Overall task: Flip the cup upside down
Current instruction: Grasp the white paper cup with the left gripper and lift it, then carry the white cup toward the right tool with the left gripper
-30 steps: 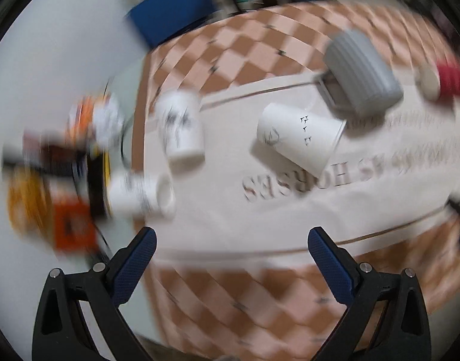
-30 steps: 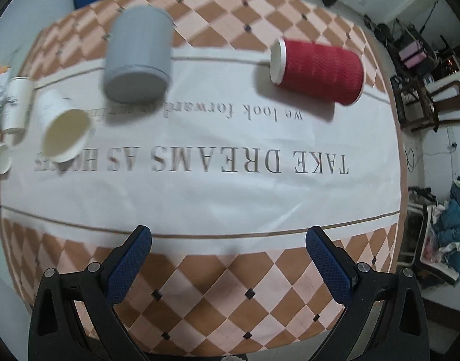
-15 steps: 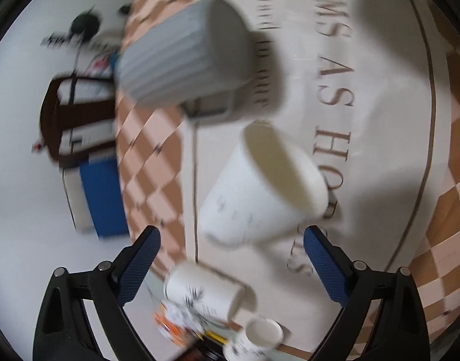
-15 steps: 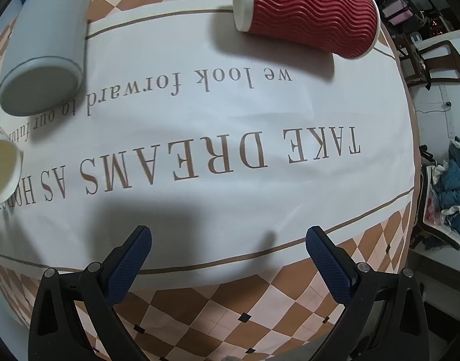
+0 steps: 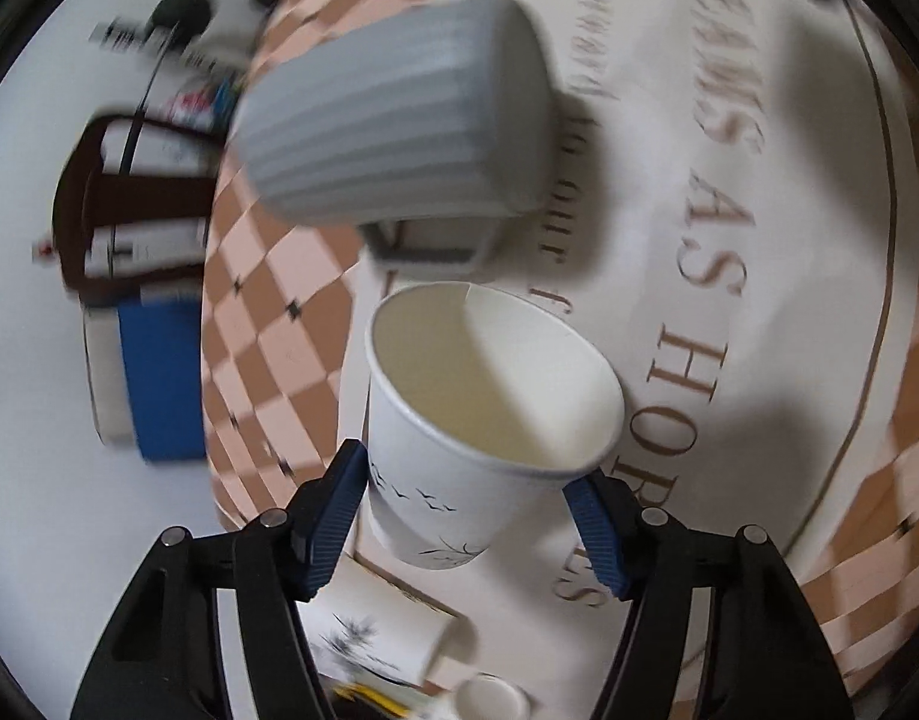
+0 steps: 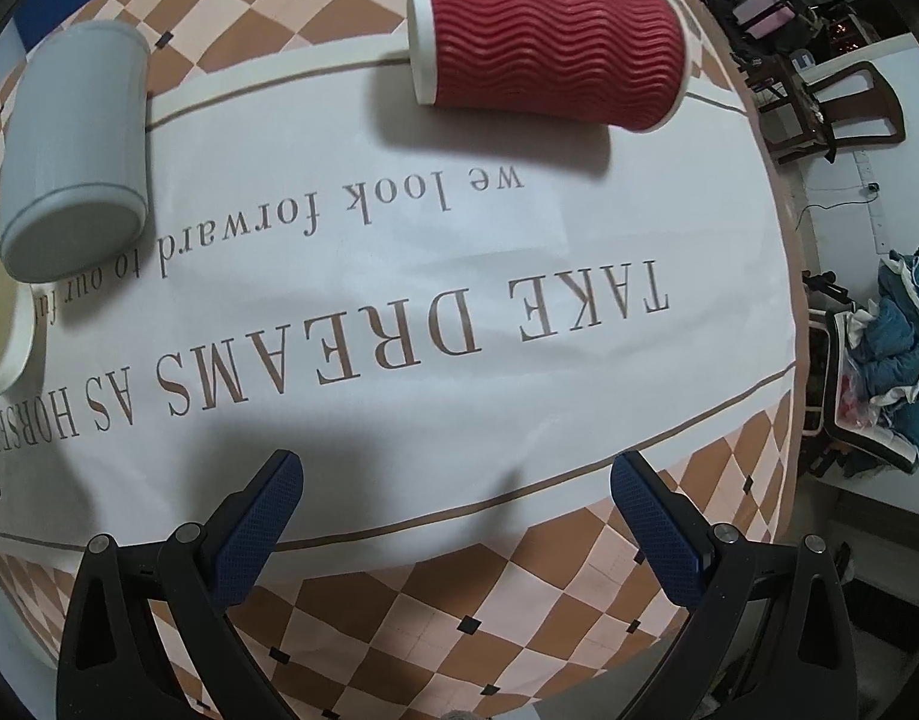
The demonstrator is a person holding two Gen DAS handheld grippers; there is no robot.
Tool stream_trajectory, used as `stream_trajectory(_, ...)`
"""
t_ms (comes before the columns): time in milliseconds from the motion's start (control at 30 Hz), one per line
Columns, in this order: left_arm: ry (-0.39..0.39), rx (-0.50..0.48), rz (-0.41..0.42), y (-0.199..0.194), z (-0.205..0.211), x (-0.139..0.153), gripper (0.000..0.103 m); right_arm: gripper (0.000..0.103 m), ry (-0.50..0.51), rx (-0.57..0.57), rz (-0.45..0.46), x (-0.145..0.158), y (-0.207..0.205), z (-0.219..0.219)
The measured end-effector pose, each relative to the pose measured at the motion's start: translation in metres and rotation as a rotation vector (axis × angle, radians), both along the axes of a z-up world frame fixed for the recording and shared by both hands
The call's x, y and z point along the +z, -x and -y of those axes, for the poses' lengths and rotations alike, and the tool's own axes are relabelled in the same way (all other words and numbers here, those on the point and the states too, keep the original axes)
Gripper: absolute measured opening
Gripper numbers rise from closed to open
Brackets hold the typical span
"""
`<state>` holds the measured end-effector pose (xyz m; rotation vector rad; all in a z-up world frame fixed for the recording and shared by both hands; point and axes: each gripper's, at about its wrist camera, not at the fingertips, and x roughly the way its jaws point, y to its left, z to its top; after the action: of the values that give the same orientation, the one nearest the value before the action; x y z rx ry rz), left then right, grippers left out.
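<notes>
A white paper cup (image 5: 459,456) with small bird prints sits between the fingers of my left gripper (image 5: 468,501), its open mouth turned toward the camera. The blue pads touch or nearly touch its sides. Its rim also shows at the left edge of the right wrist view (image 6: 3,336). My right gripper (image 6: 459,516) is open and empty above the tablecloth (image 6: 459,276).
A grey ribbed cup (image 5: 399,114) lies on its side just beyond the white cup, also seen in the right wrist view (image 6: 75,150). A red wavy cup (image 6: 549,42) lies on its side at the far edge. More white cups (image 5: 375,630) lie near the left gripper. A chair (image 6: 837,108) stands beyond the table.
My left gripper has moved in around the white cup and its fingers have narrowed onto its sides. My right gripper has drifted slightly toward the table and stays open.
</notes>
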<state>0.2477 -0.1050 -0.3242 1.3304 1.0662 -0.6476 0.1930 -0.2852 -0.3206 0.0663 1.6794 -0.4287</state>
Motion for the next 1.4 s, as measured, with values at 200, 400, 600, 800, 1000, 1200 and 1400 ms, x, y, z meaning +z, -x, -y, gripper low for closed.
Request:
stream_trajectory(200, 0.143, 0.321, -0.101, 0.005, -0.007, 0.03, 0.063, 0.103, 0.0, -0.009, 0.015, 0.012, 0.005, -0.003)
stream_trajectory(400, 0.271, 0.629, -0.238, 0.025, -0.013, 0.049, 0.063, 0.103, -0.008, 0.022, 0.02, 0.021, 0.018, -0.001)
stream_trajectory(600, 0.435, 1.037, -0.501, 0.053, -0.018, 0.042, 0.063, 0.103, -0.022, 0.071, 0.005, 0.016, 0.033, 0.012)
stream_trajectory(800, 0.546, 1.364, -0.699, 0.088, -0.013, 0.005, 0.063, 0.103, -0.034, 0.118, -0.011, 0.006, 0.045, 0.024)
stream_trajectory(1000, 0.545, 1.466, -0.709, 0.089, -0.004, -0.019, 0.065, 0.103, -0.032, 0.116, -0.023, -0.003, 0.05, 0.046)
stream_trajectory(1200, 0.523, 1.44, -0.685, 0.083, 0.006, -0.025, 0.066, 0.103, -0.039, 0.1, -0.013, -0.003, 0.053, 0.06)
stream_trajectory(1400, 0.524, 1.423, -0.658, 0.081, 0.008, -0.023, 0.075, 0.103, -0.042, 0.099, -0.012, -0.002, 0.053, 0.062)
